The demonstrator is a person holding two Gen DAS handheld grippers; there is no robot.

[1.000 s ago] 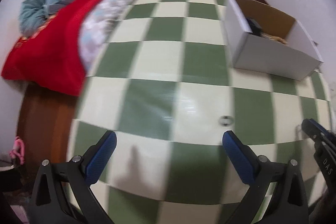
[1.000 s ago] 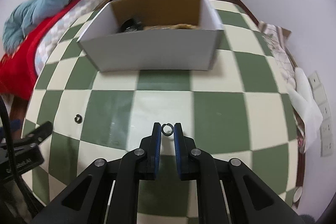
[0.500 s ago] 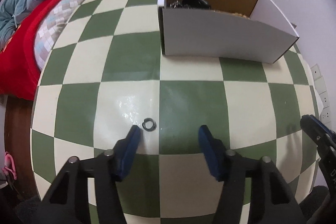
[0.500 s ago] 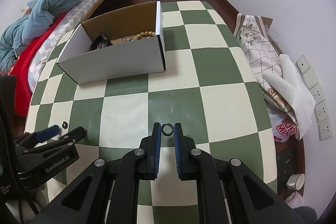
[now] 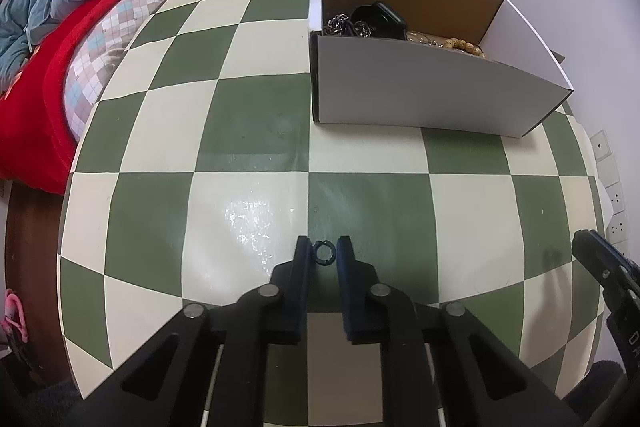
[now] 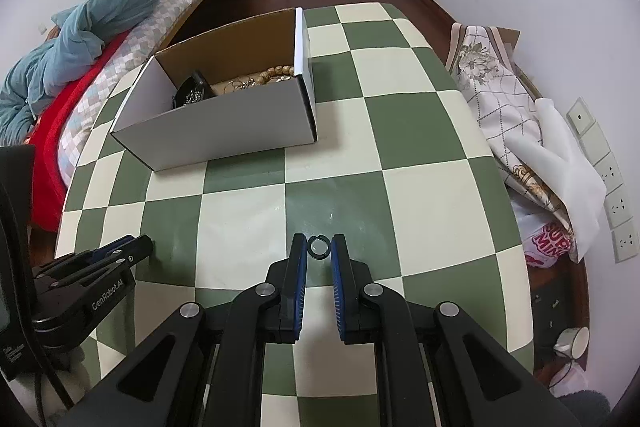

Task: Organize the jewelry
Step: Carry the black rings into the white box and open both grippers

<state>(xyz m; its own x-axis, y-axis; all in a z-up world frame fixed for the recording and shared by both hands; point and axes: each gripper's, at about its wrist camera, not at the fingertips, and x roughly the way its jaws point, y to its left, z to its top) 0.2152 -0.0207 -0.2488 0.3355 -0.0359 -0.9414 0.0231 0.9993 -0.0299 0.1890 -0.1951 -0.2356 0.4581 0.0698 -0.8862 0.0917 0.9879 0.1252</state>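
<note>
- Bedroom setup: green-and-cream checkered table [image 5: 248, 131], with a bed [image 5: 100, 7] and rumpled blue blanket off its left edge.
- White cardboard box [image 5: 420, 95] sits toward the far edge, beads and dark bits inside.
- Left gripper [image 5: 323, 253] is closing its jaws, a small dark ring [image 5: 323, 252] pinched between the blue pads near the front edge.
- Right gripper [image 6: 319, 247] is clamped on a second ring [image 6: 319, 246].
</note>
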